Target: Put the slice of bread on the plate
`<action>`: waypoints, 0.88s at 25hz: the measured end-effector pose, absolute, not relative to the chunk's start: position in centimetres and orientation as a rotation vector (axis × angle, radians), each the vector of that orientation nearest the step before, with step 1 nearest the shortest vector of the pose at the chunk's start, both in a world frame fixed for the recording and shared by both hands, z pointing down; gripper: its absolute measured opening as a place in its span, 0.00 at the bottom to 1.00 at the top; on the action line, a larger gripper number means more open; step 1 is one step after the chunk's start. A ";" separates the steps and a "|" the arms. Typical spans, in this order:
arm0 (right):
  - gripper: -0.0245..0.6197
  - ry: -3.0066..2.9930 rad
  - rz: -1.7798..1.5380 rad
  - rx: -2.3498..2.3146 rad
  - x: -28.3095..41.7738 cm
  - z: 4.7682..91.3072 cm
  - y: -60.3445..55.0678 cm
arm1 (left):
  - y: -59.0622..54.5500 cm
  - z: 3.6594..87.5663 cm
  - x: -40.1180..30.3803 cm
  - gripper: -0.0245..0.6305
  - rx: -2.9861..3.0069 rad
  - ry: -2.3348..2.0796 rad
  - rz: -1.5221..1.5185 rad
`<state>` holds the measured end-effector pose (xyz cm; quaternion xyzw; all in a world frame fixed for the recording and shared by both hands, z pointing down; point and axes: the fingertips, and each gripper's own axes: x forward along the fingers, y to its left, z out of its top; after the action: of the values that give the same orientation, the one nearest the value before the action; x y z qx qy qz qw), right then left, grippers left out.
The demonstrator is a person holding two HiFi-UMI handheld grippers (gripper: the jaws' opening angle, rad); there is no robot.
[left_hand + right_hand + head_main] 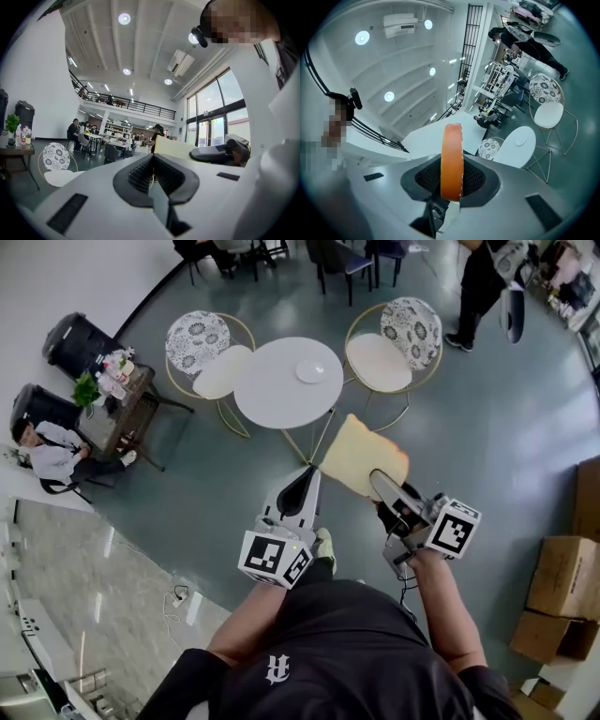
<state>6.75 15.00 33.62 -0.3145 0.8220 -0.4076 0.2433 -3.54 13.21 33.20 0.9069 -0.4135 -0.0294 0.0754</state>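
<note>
Head view: plate (310, 370), table (272, 397), flanking chairs (380, 362)

1. A white plate (311, 370) is set on a round white table (272, 399), off its centre.
2. The table is carried by a grey-green floor (487, 437) and flanked by 2 chairs (208, 351).
3. Cardboard boxes (562, 582) are stacked on the floor at the right.

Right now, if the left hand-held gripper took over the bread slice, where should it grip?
Probably the free left crust edge of the bread slice, coming from the left, pads on its flat faces: the right hand-held gripper pinches the near-right edge.
</note>
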 end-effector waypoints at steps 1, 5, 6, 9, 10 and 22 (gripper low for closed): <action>0.19 2.241 -1.117 -0.865 6.3 33.8 13.8 | 12.0 33.3 -4.0 0.05 2.724 -1.238 -0.086; 0.19 2.213 -1.141 -0.893 4.9 34.7 9.3 | 7.4 33.5 -5.5 0.05 2.738 -1.217 -0.083; 0.19 2.203 -1.151 -0.898 4.5 34.8 8.2 | 6.3 33.5 -6.0 0.05 2.741 -1.211 -0.084; 0.19 2.188 -1.160 -0.913 3.0 35.0 5.3 | 3.5 33.3 -7.5 0.05 2.750 -1.193 -0.094; 0.19 2.185 -1.159 -0.916 2.6 35.0 4.3 | 2.5 33.3 -8.0 0.05 2.754 -1.188 -0.099; 0.19 2.205 -1.172 -0.926 0.5 35.5 -4.9 | -6.3 33.8 -9.5 0.05 2.740 -1.199 -0.145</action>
<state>0.51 -4.91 35.50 -0.3379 0.8044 -0.4276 0.2365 -9.53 -6.33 33.81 0.9125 -0.3994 -0.0482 0.0734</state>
